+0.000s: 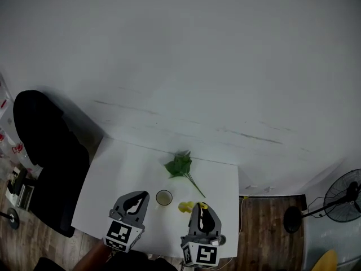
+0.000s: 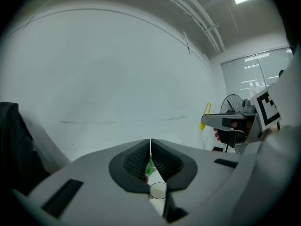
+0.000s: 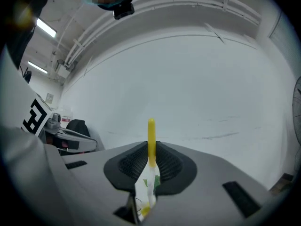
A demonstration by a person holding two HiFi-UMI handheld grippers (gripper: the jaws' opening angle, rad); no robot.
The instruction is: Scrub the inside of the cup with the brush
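The left gripper (image 2: 150, 150) has its jaws pressed together with nothing between them. The right gripper (image 3: 151, 150) is clamped on the yellow brush (image 3: 151, 132), whose handle pokes out past the pads. The cup (image 1: 164, 197) stands on the white table (image 1: 113, 174) just ahead of both grippers, near a leafy sprig (image 1: 179, 166).

The table (image 1: 107, 179) is white, the leafy sprig (image 1: 179, 165) green and the brush (image 3: 151, 131) yellow. The cup (image 1: 164, 197) is clear with a dark rim. The left gripper (image 1: 142, 195) and right gripper (image 1: 201, 206) are grey, with black ribbed pads and black-and-white square markers. The chair (image 1: 45, 145) is black and the floor (image 1: 265, 230) is brown wood-grain.
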